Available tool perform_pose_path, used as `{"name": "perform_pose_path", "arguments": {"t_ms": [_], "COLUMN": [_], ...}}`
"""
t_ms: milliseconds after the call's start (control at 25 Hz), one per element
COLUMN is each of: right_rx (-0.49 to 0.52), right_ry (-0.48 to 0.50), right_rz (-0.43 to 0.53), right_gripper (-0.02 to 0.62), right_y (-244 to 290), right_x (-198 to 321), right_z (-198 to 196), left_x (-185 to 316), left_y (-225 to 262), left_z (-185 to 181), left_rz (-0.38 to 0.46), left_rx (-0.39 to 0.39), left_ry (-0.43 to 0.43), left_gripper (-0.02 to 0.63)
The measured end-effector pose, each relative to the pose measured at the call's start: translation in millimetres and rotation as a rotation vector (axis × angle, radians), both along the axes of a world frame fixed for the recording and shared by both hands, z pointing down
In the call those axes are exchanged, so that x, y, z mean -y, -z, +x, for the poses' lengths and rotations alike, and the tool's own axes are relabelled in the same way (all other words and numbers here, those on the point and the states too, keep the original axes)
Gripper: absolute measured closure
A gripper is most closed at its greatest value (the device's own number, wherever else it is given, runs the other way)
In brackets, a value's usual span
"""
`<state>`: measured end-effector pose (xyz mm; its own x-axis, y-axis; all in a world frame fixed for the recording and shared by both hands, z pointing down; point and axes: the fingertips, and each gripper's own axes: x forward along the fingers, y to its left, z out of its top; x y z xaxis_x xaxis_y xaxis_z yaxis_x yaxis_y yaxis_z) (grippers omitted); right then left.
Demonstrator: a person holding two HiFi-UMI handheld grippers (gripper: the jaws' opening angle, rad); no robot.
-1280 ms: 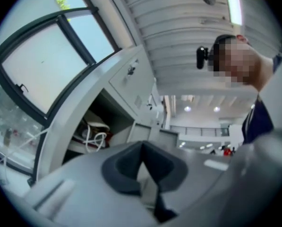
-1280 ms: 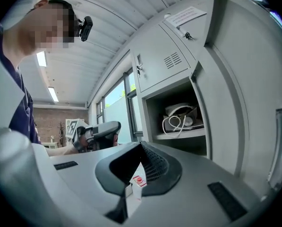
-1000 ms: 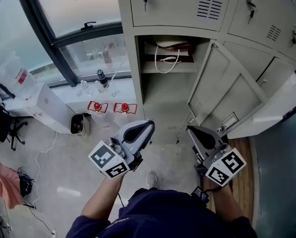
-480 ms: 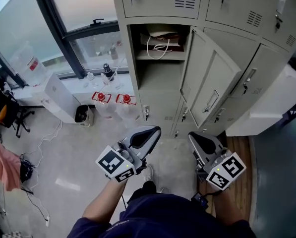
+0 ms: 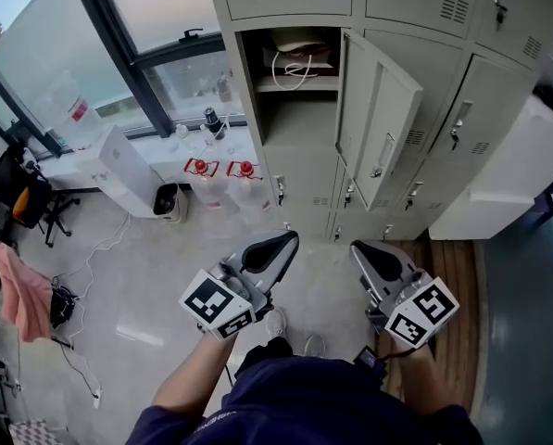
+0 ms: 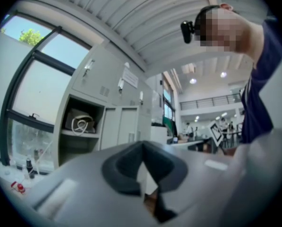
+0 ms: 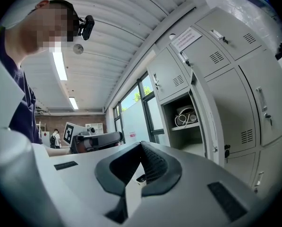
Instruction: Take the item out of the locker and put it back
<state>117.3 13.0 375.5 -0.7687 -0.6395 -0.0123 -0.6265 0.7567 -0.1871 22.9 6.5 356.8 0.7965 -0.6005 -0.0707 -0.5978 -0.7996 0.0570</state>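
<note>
**Left gripper** (image 5: 288,239), grey plastic with a black-and-white marker cube (image 5: 216,306): jaws pressed together with nothing between them, pointing level toward the lockers.

**Right gripper** (image 5: 357,247), same build: jaws likewise closed and empty, beside the left one and not touching it.

**Ahead:** the beige metal locker (image 5: 295,137) stands with its door (image 5: 378,119) swung open to the right.

**Item:** a pale bundle with a looped white cord (image 5: 295,58) lies on the locker's upper shelf (image 5: 299,88), well apart from both grippers.

**Left of the locker:** two red-capped clear bottles (image 5: 245,169) stand on the pale floor (image 5: 146,286).
</note>
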Motion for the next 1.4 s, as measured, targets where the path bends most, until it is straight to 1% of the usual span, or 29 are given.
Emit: {"name": "perform_pose_path", "arguments": {"t_ms": [200,600,760,960,1080,1400], "right_rx": [-0.004,-0.029,-0.038,-0.044,-0.052,-0.062], "right_ry": [-0.011,-0.049,-0.055,-0.061,-0.068,-0.07], "right_rz": [0.016,-0.002,-0.006,-0.012,-0.013,-0.018], "right_gripper": [0.598,0.598,0.598,0.598,0.598,0.598], "right_y": [5,1,-3,-5,-4,-5], "right_x": [-5,5,12,19,25,32], "right_z": [-5,-53,-73,-92,-98,-101], "left_x": [-5,8,14,21,28,36], "left_y": [-1,-1,-4,-10,-10,-11], "left_z": [-7,-42,-55,-71,-78,-82], "left_rz": [0.011,0.04,0.023,0.003,-0.006,-0.01], "left_rx": [0.013,0.046,0.033,0.013,-0.002,-0.003], "left_ry": [0.003,-0.027,-0.052,-0.062,-0.066,-0.07], "left_gripper": [0.603,0.603,0.603,0.603,0.603,0.603]}}
